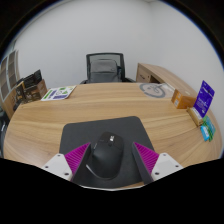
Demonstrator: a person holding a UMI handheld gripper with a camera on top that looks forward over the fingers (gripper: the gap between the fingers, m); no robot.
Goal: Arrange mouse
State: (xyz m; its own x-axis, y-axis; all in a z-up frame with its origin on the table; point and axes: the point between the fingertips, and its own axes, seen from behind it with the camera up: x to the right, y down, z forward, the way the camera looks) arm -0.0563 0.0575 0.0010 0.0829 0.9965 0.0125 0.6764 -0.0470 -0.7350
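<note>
A black mouse (108,163) sits between my gripper's (111,166) two fingers, over the near edge of a dark grey mouse mat (105,131). Both magenta pads (78,158) lie against the mouse's sides with no gap showing, so the gripper is shut on it. The mouse's front points away from me towards the mat's middle. Its underside is hidden, so I cannot tell whether it rests on the mat or hangs just above it.
The mat lies on a wooden desk (150,110). A black office chair (105,68) stands behind the desk. Papers (58,93) lie at the far left, a round plate (153,89) and boxes (186,98) at the far right, with a purple box (205,99) beyond them.
</note>
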